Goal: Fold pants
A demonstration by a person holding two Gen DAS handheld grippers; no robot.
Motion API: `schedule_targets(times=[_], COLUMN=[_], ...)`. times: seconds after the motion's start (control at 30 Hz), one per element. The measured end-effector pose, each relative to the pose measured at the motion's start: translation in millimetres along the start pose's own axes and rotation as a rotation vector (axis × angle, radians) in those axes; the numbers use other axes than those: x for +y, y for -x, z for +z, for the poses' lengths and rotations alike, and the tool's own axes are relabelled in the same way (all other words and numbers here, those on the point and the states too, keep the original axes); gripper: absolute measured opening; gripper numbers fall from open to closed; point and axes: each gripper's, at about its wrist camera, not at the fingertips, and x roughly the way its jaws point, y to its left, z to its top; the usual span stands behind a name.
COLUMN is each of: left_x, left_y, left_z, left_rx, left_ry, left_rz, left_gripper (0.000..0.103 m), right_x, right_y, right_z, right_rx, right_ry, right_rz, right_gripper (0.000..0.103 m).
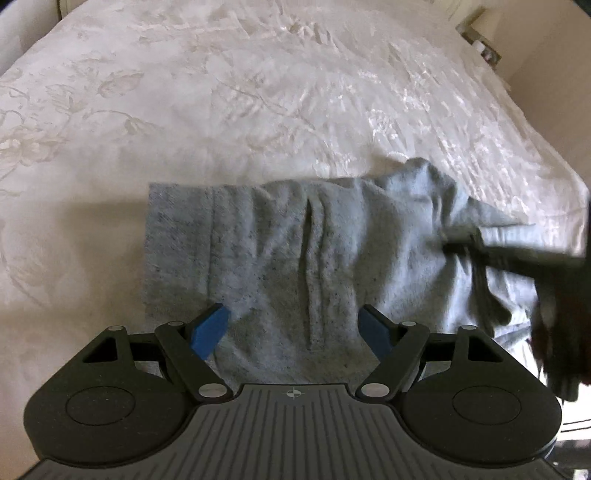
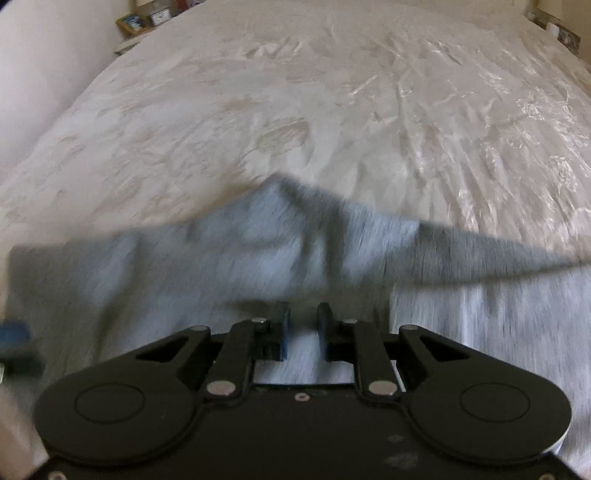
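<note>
The grey pants [image 1: 295, 251] lie on the bed [image 1: 221, 92], near its front edge. The left gripper [image 1: 293, 328] hovers over them, jaws spread. The right gripper [image 2: 303, 328] has its jaws nearly together, pinching a raised fold of the cloth.

A wide bed [image 1: 258, 92] fills both views, covered by a cream bedspread [image 2: 332, 110] with a glossy woven flower pattern that catches light on its right half. Pale walls [image 2: 44, 55] flank it. A bedside shelf [image 2: 135, 22] at the far left holds a small clock and framed picture.
</note>
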Motion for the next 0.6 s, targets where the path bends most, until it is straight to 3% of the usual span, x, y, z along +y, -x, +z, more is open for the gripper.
schedule_targets(times=[0.33, 0.6], left_x=[27.5, 55.4], left_y=[12.9, -13.7], left_z=[-4.1, -20.2], left_rx=[-0.061, 0.025], left_ry=[0.084, 0.150], left_rz=[0.044, 0.026], left_gripper=[0.077, 0.082], right_x=[26.7, 30.6], right_y=[35.2, 16.5], right_z=[-88.8, -79.6], right_rx=[0.122, 0.150], right_ry=[0.035, 0.027], right_rz=[0.031, 0.013], right_gripper=[0.029, 0.040])
